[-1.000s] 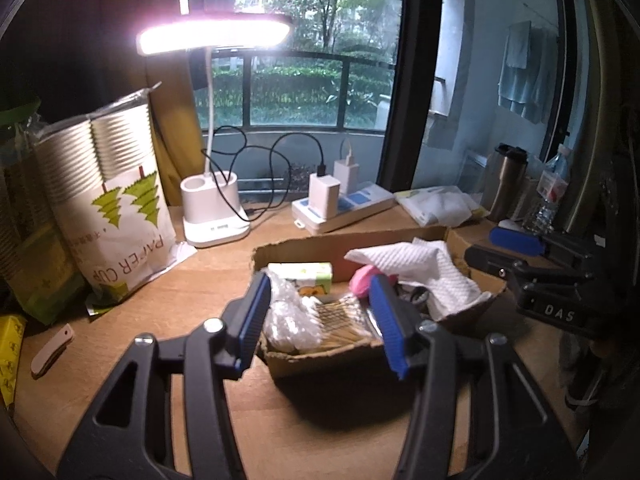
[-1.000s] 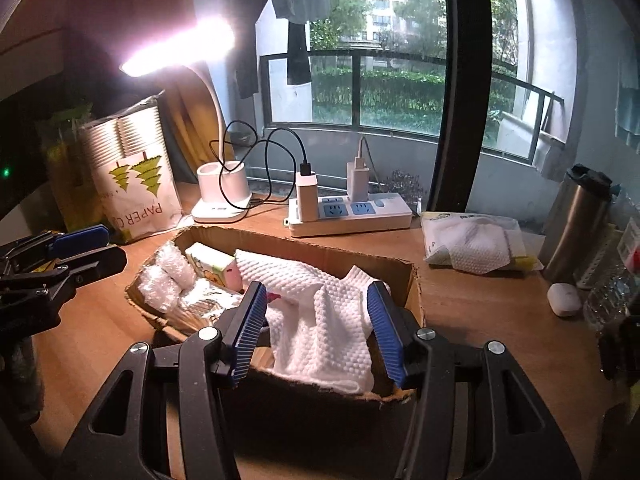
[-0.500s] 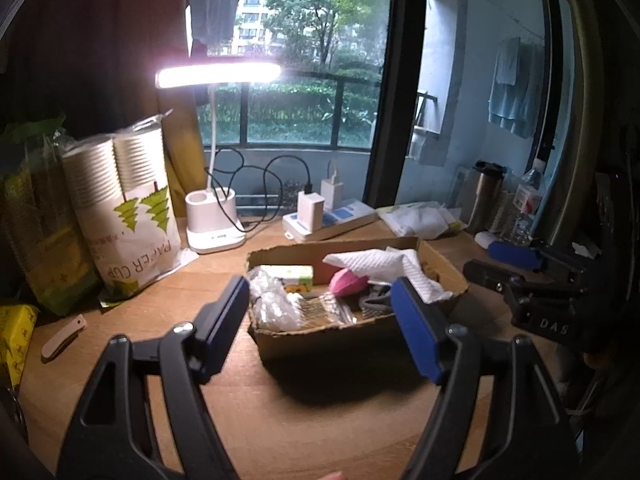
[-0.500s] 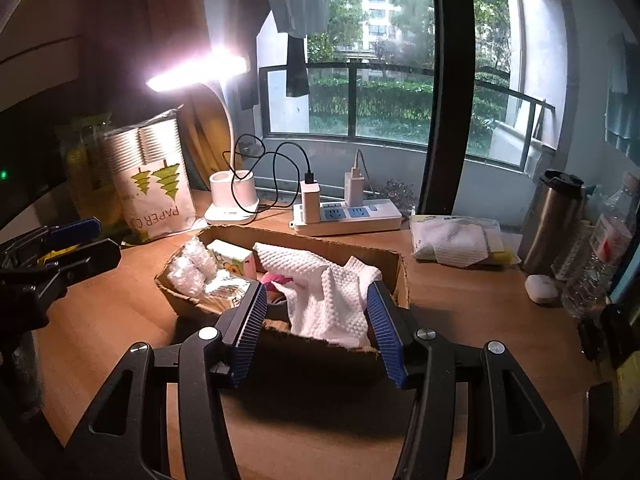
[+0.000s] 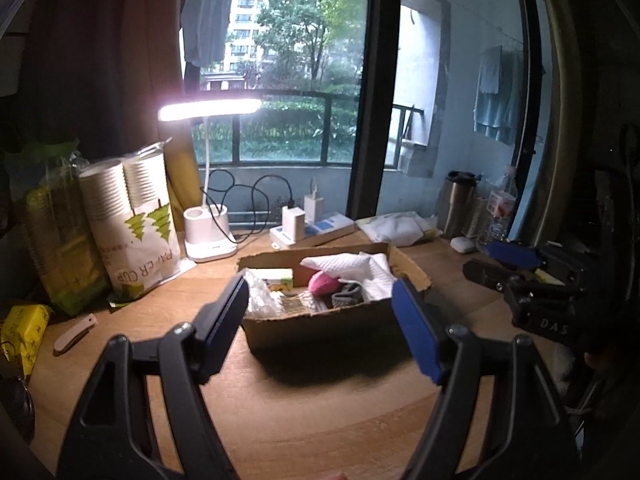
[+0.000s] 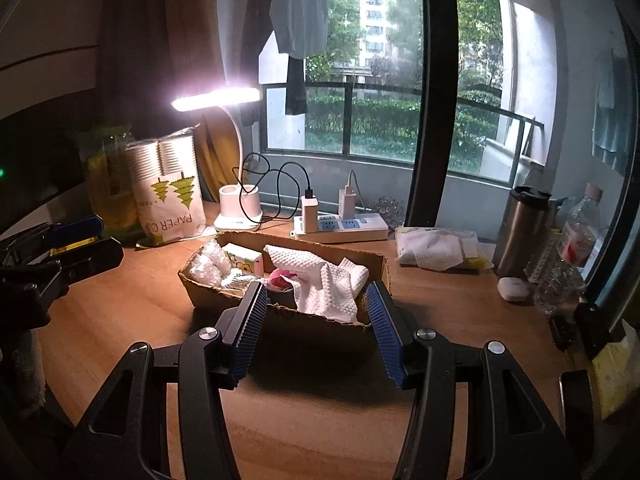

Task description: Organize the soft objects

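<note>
A shallow cardboard box (image 5: 320, 322) (image 6: 324, 322) stands mid-table. In it lie a white textured cloth (image 5: 360, 270) (image 6: 324, 280), a pink soft item (image 5: 322, 282) (image 6: 280, 278), a grey item (image 5: 348, 295), clear plastic-wrapped bundles (image 5: 260, 300) (image 6: 208, 264) and a small tissue pack (image 5: 276, 276) (image 6: 244, 258). My left gripper (image 5: 320, 320) is open and empty, held back from the box's near side. My right gripper (image 6: 316, 316) is open and empty, in front of the box; it also shows at the right of the left wrist view (image 5: 516, 268).
A lit desk lamp (image 5: 208, 240), a power strip with chargers (image 6: 340, 228), a paper cup bag (image 5: 136, 220), a wipes pack (image 6: 436, 248), a steel tumbler (image 6: 520, 232), a water bottle (image 6: 572, 248) and an earbud case (image 6: 514, 289) ring the back. A yellow pack (image 5: 22, 328) lies left.
Both grippers have pulled back and up from the box, which now looks smaller and farther. The left jaws have spread wider. The box's contents have not moved.
</note>
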`<control>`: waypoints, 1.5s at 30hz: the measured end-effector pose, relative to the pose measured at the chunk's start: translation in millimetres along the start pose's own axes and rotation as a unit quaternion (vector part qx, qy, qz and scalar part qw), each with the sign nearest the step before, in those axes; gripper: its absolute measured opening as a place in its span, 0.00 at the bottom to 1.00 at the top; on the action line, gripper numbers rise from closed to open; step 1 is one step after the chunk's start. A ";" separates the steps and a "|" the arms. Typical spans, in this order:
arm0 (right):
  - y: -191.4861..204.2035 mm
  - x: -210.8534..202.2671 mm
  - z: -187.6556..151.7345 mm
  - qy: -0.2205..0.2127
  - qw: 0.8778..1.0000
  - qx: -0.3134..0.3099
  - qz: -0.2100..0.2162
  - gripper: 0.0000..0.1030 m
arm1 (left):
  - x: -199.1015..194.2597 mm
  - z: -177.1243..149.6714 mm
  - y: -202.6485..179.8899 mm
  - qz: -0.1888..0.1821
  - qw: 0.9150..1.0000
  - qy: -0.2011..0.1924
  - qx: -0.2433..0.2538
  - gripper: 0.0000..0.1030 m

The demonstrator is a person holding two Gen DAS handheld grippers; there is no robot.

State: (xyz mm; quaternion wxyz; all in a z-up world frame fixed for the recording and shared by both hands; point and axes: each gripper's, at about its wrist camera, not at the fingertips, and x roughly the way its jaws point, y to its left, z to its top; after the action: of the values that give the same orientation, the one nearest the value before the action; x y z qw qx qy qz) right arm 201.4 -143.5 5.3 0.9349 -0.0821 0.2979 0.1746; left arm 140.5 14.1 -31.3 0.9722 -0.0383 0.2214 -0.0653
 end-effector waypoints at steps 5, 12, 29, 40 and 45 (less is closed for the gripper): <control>4.2 -24.5 -0.9 -0.016 1.000 -0.003 -0.001 0.54 | -21.3 -0.8 -7.2 -0.001 1.000 -0.015 0.006 0.73; 7.0 -61.4 5.8 -0.043 0.999 0.003 -0.003 0.57 | -55.7 8.5 -18.5 -0.002 0.999 -0.050 0.019 0.74; 1.6 -131.7 25.3 -0.100 0.994 0.018 -0.034 0.76 | -115.2 48.3 -24.8 0.024 0.992 -0.121 0.018 0.98; 0.2 -149.4 37.0 -0.126 0.990 0.012 -0.056 0.76 | -119.3 55.1 -20.8 0.042 0.990 -0.135 0.008 0.98; 1.1 -150.9 37.4 -0.130 0.990 0.011 -0.059 0.76 | -122.6 56.4 -20.1 0.052 0.988 -0.142 0.006 0.98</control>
State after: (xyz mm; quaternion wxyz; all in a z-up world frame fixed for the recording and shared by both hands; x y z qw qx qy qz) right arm 105.8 -174.7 124.0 0.9752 -0.0658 0.1704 0.1251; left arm 53.4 14.4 73.7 0.9961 -0.0297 0.0826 -0.0097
